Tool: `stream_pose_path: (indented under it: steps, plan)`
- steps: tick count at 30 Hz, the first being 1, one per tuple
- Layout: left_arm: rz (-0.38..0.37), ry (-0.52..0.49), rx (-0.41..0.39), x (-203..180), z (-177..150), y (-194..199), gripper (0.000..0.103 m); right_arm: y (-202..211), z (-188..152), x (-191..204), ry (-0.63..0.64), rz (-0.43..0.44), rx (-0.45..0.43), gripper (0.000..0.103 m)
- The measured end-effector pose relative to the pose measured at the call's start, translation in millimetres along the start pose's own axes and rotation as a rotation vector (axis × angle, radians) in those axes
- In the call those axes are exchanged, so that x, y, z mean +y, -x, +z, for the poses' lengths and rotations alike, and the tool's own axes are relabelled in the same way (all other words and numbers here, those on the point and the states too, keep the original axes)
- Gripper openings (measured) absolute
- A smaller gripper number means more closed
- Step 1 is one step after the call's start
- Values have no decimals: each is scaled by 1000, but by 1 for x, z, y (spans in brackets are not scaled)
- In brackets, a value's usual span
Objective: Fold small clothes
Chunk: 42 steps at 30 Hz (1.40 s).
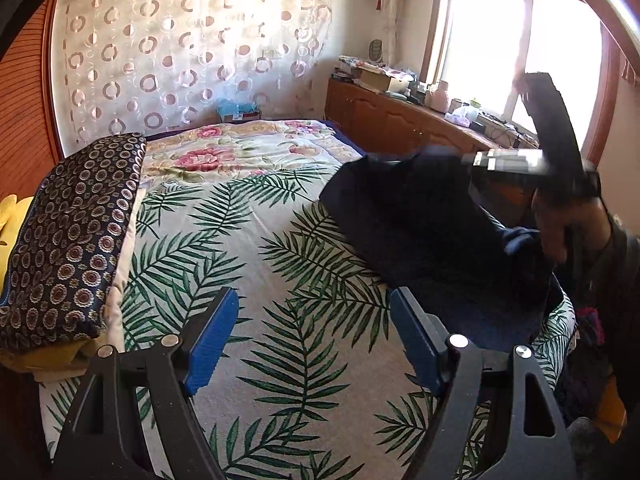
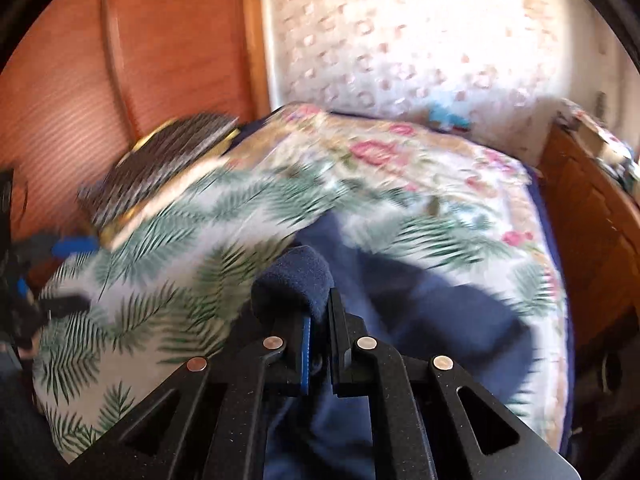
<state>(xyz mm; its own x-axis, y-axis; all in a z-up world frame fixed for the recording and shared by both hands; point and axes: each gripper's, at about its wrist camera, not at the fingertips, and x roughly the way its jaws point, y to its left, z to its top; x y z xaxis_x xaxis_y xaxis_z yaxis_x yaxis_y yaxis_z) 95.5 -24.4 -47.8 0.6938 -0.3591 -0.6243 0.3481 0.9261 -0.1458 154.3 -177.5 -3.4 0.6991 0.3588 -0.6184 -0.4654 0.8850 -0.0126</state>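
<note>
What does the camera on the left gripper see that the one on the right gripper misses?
Only the left wrist view shows the bright window, the cluttered wooden cabinet beneath it, and the open left gripper with nothing between its blue pads. Only the right wrist view shows, close up, the right gripper shut on a bunched fold of the navy garment. Both show the palm-leaf bedspread, the patterned dark cushion, the circle-print curtain and that garment lifted off the bed.
</note>
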Motion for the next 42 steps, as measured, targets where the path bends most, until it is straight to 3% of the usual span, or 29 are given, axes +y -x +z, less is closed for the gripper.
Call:
stream_pose_path:
  steps: [4,6,8,10,13,20,22,24,27,33,38,42]
  plan:
    - [-10,-10,16,-6,-1,-4,79,15,9,-52,-103,-174,-19,7]
    - [-15,-18,25,-10,-2,-7,79,12,8,-75,-147,-304,10,7]
    - [-19,-28,34,-13,-2,-10,79,9,3,-89,-158,-402,50,18]
    - [-22,-33,39,-16,-2,-12,79,10,-5,-95,-175,-365,73,47]
    - [-34,-39,50,-22,-1,-15,79,21,-21,-86,-142,-353,76,48]
    - [-83,-79,100,-48,-4,-32,79,63,-84,-54,-121,-219,75,49]
    - [-94,-89,120,-56,-7,-38,79,75,-107,-56,-130,-191,87,59]
    - [-109,-99,141,-63,-9,-44,79,83,-123,-59,-132,-184,112,63]
    - [-132,-117,167,-75,-12,-50,79,90,-140,-61,-149,-188,127,64]
    - [-174,-147,199,-94,-19,-51,79,98,-148,-71,-219,-105,148,64]
    - [-195,-146,245,-99,-25,-56,69,108,-153,-77,-221,-60,146,63]
    - [-227,-121,274,-99,-32,-56,61,107,-152,-75,-206,-18,146,33]
